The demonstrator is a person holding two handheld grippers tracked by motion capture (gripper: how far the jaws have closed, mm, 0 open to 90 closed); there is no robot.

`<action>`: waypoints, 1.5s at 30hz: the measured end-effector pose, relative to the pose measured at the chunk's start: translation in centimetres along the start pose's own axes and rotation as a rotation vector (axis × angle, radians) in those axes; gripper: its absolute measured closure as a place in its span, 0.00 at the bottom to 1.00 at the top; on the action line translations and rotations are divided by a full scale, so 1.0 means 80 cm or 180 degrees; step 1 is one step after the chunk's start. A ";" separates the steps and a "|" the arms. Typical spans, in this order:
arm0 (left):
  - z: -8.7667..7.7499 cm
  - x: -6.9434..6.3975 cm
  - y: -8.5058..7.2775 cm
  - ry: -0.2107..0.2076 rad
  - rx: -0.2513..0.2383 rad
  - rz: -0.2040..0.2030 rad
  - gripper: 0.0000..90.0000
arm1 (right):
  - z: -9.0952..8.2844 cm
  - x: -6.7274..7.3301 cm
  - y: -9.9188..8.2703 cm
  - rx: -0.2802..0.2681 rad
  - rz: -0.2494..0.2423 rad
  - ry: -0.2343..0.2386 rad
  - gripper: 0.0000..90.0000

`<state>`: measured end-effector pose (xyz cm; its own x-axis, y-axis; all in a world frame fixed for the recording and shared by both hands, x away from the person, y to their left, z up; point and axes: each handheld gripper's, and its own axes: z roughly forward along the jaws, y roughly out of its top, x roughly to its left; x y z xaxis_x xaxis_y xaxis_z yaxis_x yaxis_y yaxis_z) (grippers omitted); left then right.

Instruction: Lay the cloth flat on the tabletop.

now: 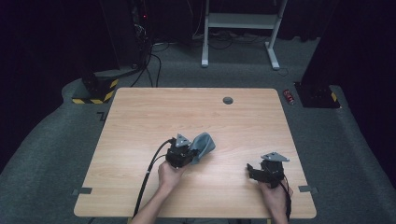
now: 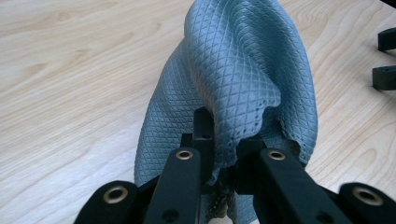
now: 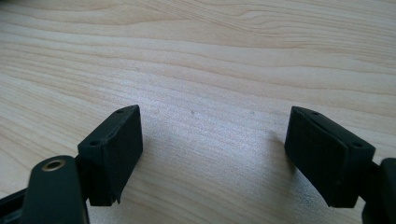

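Currently, a grey-blue quilted microfibre cloth point(image 1: 203, 145) is held bunched up near the middle of the light wooden desk point(image 1: 140, 116), slightly toward its near edge. The left gripper point(image 2: 219, 140) is clamped on a fold of this cloth, and the fabric is seen rising in a crumpled mound beyond the black jaws, draped onto the desk surface. The right gripper point(image 3: 212, 149) is held near the near right corner of the desk, well apart from the cloth, its jaws standing wide apart over bare wood with nothing between them.

For the step to be done well, the pinch on the fold is best kept firm so the fabric is not dropped, and the cloth is best drawn low across the desk rather than lifted high. A free corner could then be taken by the waiting right gripper, so that the bunch can be spread flat.
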<state>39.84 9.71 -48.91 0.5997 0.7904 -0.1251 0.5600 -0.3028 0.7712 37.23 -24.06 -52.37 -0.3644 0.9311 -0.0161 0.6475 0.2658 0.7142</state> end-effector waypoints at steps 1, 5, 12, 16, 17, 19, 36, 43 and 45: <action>0.002 -0.002 0.000 -0.0015 0.0011 -0.0004 0.92 | 0.000 0.000 0.000 -0.0001 0.0001 0.0000 0.21; 0.012 -0.008 -0.003 -0.0037 0.0055 0.0024 0.92 | 0.000 0.000 0.000 0.0000 0.0001 0.0000 0.21; 0.022 -0.013 -0.008 -0.0068 0.0128 0.0025 0.91 | 0.000 0.000 0.000 0.0000 0.0000 0.0000 0.21; 0.023 -0.014 -0.008 -0.0100 0.0151 0.0034 0.85 | 0.000 0.000 0.000 -0.0001 0.0000 0.0000 0.21; 0.023 -0.014 -0.007 -0.0097 0.0150 0.0052 0.84 | 0.000 0.000 0.000 0.0000 0.0000 0.0000 0.21; 0.023 -0.015 -0.007 -0.0099 0.0156 0.0072 0.81 | 0.000 0.000 0.000 0.0000 0.0000 0.0000 0.21; -0.002 -0.013 0.000 -0.0086 -0.0017 0.0044 0.58 | 0.000 0.000 0.000 0.0000 0.0000 0.0000 0.21; -0.007 -0.011 0.004 -0.0093 -0.0063 0.0077 0.70 | 0.000 0.000 0.000 -0.0003 0.0015 -0.0005 0.22; -0.008 -0.012 0.006 -0.0086 -0.0090 0.0123 0.77 | -0.001 0.000 -0.001 -0.0013 0.0018 -0.0011 0.24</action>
<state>39.17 9.13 -47.98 0.6360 0.7636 -0.1112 0.5199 -0.3174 0.7931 37.18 -24.11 -52.36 -0.3584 0.9335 -0.0144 0.6467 0.2594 0.7173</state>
